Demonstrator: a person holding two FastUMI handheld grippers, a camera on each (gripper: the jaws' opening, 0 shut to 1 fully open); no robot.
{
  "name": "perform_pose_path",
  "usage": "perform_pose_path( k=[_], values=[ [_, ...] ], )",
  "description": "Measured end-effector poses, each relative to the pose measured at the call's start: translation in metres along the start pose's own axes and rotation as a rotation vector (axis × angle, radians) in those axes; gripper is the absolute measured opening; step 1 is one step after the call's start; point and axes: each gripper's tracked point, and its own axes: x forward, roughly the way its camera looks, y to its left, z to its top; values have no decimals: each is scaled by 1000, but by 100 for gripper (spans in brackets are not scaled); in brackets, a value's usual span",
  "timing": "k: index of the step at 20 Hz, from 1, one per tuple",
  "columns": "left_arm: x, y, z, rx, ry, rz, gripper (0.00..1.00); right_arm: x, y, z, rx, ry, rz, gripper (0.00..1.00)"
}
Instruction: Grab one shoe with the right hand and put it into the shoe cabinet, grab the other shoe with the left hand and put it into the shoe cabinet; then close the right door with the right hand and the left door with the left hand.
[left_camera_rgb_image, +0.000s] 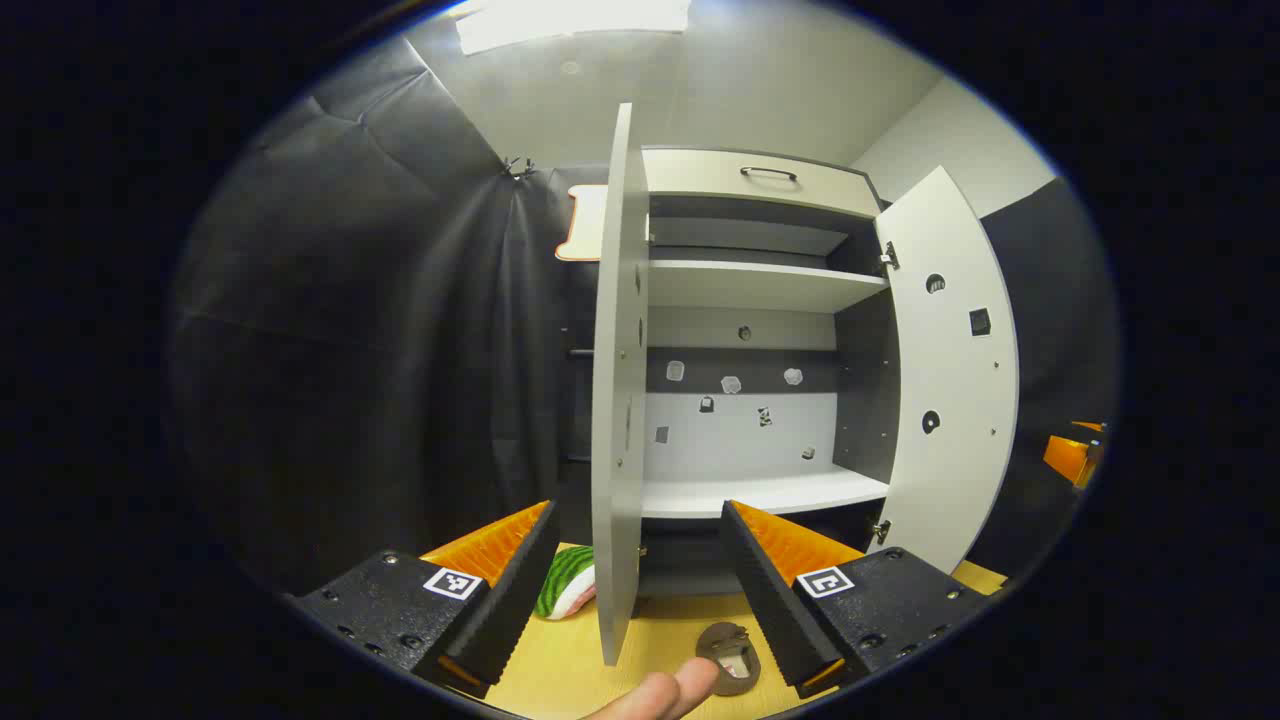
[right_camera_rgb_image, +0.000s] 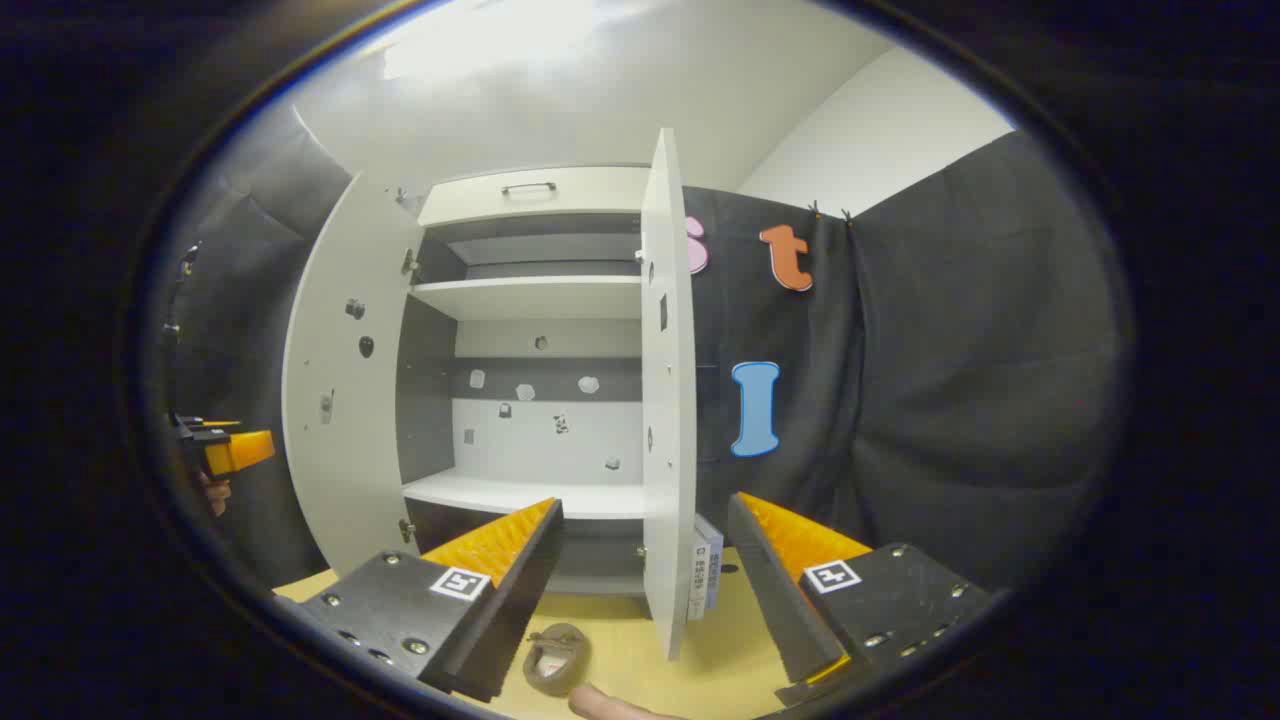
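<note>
While both doors stand open, each hand-held gripper, left (left_camera_rgb_image: 640, 575) and right (right_camera_rgb_image: 645, 580), points at the cabinet (left_camera_rgb_image: 760, 300), fingers wide.

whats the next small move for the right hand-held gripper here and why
Probably lower the right hand-held gripper toward the brown shoe on the yellow floor: its jaws stand open and empty, both cabinet doors are open, and the shelves hold no shoes.
</note>
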Motion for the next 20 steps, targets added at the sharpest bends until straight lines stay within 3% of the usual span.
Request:
perform_pose_path(
  k=[2, 9, 10, 11, 20],
  values=[
    [0, -2, -3, -7, 1, -12, 99, -1, 0, -1, 2, 2, 9, 98],
    [-1, -11, -5, -9, 8, -52, 98, 2, -8, -7, 17, 9, -14, 98],
    [-1, -11, -6, -9, 7, -55, 99, 1, -9, -7, 19, 9, -17, 94],
    [-1, -11, -6, -9, 7, -57, 99, 2, -10, -8, 19, 11, -21, 98],
    [-3, -32, -14, -5, 13, -98, 99, 6, -7, -16, 14, 14, -22, 98]
  ],
)
